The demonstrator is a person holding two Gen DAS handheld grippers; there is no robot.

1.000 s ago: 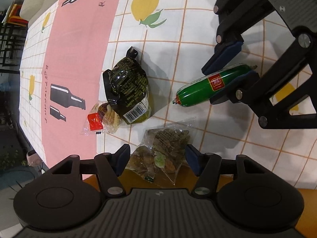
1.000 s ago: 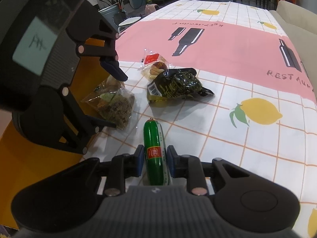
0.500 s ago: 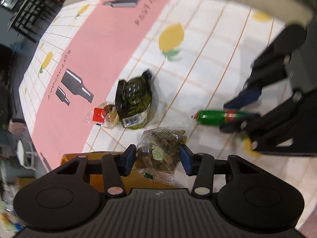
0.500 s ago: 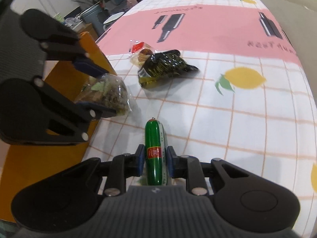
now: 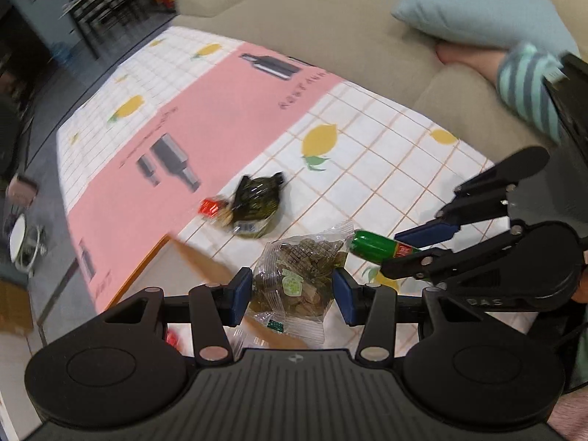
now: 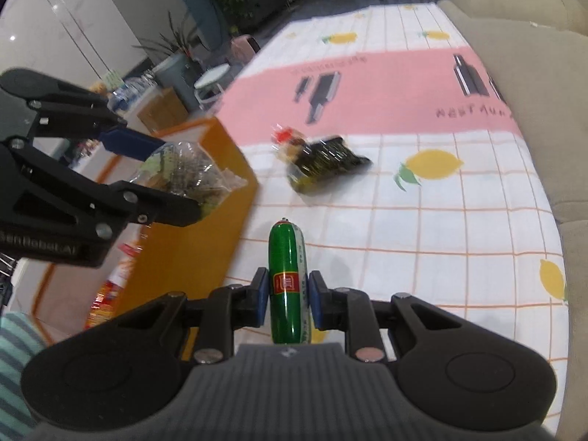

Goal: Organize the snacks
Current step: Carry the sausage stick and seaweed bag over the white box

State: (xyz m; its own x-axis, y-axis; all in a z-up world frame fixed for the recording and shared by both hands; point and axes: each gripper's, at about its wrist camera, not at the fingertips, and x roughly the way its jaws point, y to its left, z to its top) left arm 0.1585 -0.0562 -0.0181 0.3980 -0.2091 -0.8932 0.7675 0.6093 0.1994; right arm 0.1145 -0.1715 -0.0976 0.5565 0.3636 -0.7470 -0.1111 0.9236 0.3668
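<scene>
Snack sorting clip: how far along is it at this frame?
Done: some red-packaged items already lie inside the orange box. In hand: the left gripper is shut on the clear snack bag, held beside the box; the right gripper is shut on the green sausage. Left: the dark green packet and the small red-labelled snack lie on the tablecloth.

A green sausage (image 6: pixel 287 279) with a red label sits between blue pads (image 6: pixel 260 296) on black grippers, above a white tablecloth (image 6: pixel 422 228) gridded in orange, printed with yellow lemons and a pink band. At ten o'clock, an orange box (image 6: pixel 205 228); at twelve, a dark green packet (image 6: pixel 327 163).
</scene>
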